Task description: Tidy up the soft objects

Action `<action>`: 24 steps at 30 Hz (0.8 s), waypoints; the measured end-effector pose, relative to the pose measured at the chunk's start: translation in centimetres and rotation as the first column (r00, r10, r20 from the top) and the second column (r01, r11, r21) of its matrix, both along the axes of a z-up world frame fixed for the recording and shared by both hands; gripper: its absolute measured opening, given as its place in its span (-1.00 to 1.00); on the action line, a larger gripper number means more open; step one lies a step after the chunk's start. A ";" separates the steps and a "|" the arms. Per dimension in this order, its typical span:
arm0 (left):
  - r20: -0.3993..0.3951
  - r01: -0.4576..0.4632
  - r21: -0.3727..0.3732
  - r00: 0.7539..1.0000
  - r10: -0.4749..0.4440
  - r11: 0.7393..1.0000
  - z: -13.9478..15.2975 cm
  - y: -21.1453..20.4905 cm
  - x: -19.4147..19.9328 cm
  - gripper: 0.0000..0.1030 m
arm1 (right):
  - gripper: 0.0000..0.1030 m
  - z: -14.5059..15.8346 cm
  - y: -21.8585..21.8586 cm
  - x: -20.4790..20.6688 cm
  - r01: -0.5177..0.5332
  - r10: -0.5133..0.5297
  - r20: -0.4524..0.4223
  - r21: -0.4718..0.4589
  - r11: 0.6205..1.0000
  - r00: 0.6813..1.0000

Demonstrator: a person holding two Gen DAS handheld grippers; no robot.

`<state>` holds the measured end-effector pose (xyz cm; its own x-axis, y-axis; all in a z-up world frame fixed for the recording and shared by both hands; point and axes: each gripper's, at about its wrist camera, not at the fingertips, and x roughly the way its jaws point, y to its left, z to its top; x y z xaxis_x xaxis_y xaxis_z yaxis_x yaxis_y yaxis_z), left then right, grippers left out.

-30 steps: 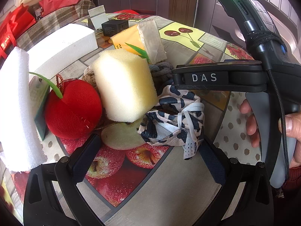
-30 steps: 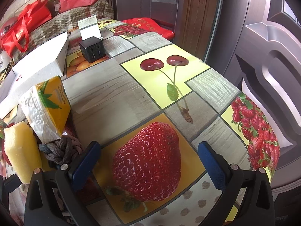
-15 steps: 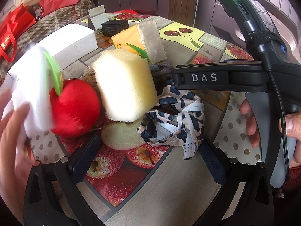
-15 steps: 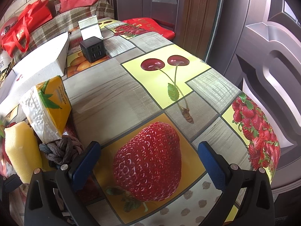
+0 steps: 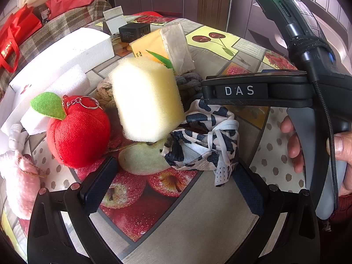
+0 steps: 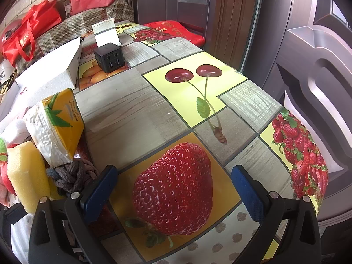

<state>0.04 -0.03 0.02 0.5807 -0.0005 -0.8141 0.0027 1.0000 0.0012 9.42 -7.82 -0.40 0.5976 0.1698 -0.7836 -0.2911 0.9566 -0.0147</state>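
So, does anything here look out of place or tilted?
The yellow sponge leans, propped on the pile rather than lying flat. Behind it, the tissue pack also stands tilted, against the grey rope knot. Nothing looks spilled or damaged.

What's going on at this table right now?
A person holds a gripper in each hand over a fruit-print table. Both are open and hold nothing. The left gripper faces a cluster of soft items: a yellow sponge, a red plush apple and a cow-print cloth. The right gripper hovers over bare tablecloth, with a tissue pack to its left. Nothing looks grasped yet.
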 end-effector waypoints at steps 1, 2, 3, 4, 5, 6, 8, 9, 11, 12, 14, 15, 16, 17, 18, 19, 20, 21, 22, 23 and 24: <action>0.000 0.000 0.000 1.000 0.000 1.000 0.0 0.0 0.0 0.99 | 1.00 0.0 0.0 0.0 0.000 0.000 0.000 0.000 1.000 1.000; 0.000 0.000 0.000 1.000 0.000 1.000 0.0 0.0 0.0 0.99 | 1.00 0.0 0.0 0.0 0.000 0.000 0.000 0.001 1.000 1.000; 0.000 0.000 0.001 1.000 0.000 1.000 0.0 0.0 0.0 0.99 | 1.00 0.0 0.0 0.0 0.000 0.000 0.000 0.005 1.000 1.000; 0.000 0.000 0.000 1.000 0.000 1.000 0.0 0.2 -0.1 0.99 | 1.00 0.0 -0.1 0.0 -0.001 0.001 0.000 0.013 1.000 1.000; 0.000 0.000 0.001 1.000 0.000 1.000 0.0 0.2 0.0 0.99 | 1.00 0.1 -0.3 0.0 -0.002 0.002 0.001 0.031 1.000 1.000; 0.000 0.000 0.002 1.000 0.000 1.000 0.0 0.2 0.0 0.99 | 1.00 0.3 -0.7 -0.1 -0.004 0.003 0.005 0.057 0.998 1.000; 0.000 0.000 0.002 1.000 0.000 1.000 0.0 0.2 0.0 0.99 | 1.00 0.9 -2.1 -0.4 -0.008 0.004 0.024 0.162 0.987 1.000; 0.001 0.000 0.000 1.000 0.000 1.000 -0.1 0.1 0.0 0.99 | 1.00 1.2 -2.7 -0.6 -0.010 0.003 0.034 0.212 0.977 0.999; 0.001 0.006 0.000 1.000 -0.006 1.000 -0.1 0.0 0.1 0.99 | 1.00 2.2 -4.2 -1.1 -0.032 0.007 0.077 0.327 0.944 0.997; 0.000 0.012 0.000 1.000 -0.012 1.000 0.0 0.0 0.1 0.99 | 1.00 2.8 -4.6 -1.4 -0.050 0.010 0.112 0.358 0.932 0.994; 0.006 0.032 -0.014 0.999 -0.032 0.999 0.2 0.2 -0.9 0.99 | 1.00 4.3 -4.9 -2.4 -0.126 0.051 0.203 0.376 0.918 0.978; 0.021 0.036 -0.032 0.999 -0.035 0.999 0.5 0.3 -1.6 0.99 | 1.00 5.0 -5.0 -3.0 -0.191 0.095 0.254 0.386 0.902 0.963; 0.059 0.034 -0.061 0.998 -0.030 0.998 1.3 0.8 -3.0 0.99 | 1.00 5.4 -5.0 -3.4 -0.240 0.131 0.285 0.393 0.888 0.950; 0.099 0.031 -0.080 0.995 -0.023 0.996 2.0 1.2 -4.4 0.99 | 1.00 5.6 -5.1 -3.8 -0.284 0.167 0.306 0.394 0.874 0.937; 0.140 0.022 -0.088 0.990 -0.009 0.996 2.8 1.7 -5.8 0.99 | 1.00 5.8 -4.9 -4.0 -0.322 0.207 0.311 0.385 0.865 0.927; 0.188 -0.001 -0.082 0.982 0.016 0.997 3.7 2.7 -7.5 0.99 | 1.00 6.0 -4.5 -4.1 -0.372 0.267 0.308 0.362 0.855 0.913; 0.220 -0.021 -0.067 0.975 0.036 0.998 4.2 3.5 -8.7 0.99 | 1.00 5.9 -4.2 -4.4 -0.411 0.314 0.307 0.338 0.846 0.898; 0.253 -0.056 -0.036 0.965 0.063 0.998 4.7 4.6 -9.9 0.99 | 1.00 5.9 -3.8 -4.7 -0.443 0.351 0.308 0.317 0.838 0.884; 0.271 -0.089 -0.008 0.958 0.088 0.996 4.9 5.5 -10.6 0.99 | 1.00 5.7 -3.4 -5.4 -0.482 0.399 0.303 0.290 0.827 0.866; 0.280 -0.137 0.019 0.952 0.126 0.990 4.9 6.8 -11.2 0.99 | 1.00 5.5 -2.8 -5.9 -0.513 0.440 0.289 0.268 0.815 0.850; 0.271 -0.181 0.033 0.948 0.165 0.983 4.8 8.1 -11.4 0.99 | 1.00 5.2 -2.2 -6.4 -0.539 0.476 0.272 0.252 0.803 0.836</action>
<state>-11.37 8.10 4.79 0.7634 0.1611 -0.6255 -0.1786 0.9833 0.0354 3.05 -10.05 4.79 0.4851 0.7013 -0.5224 -0.7580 0.6351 0.1487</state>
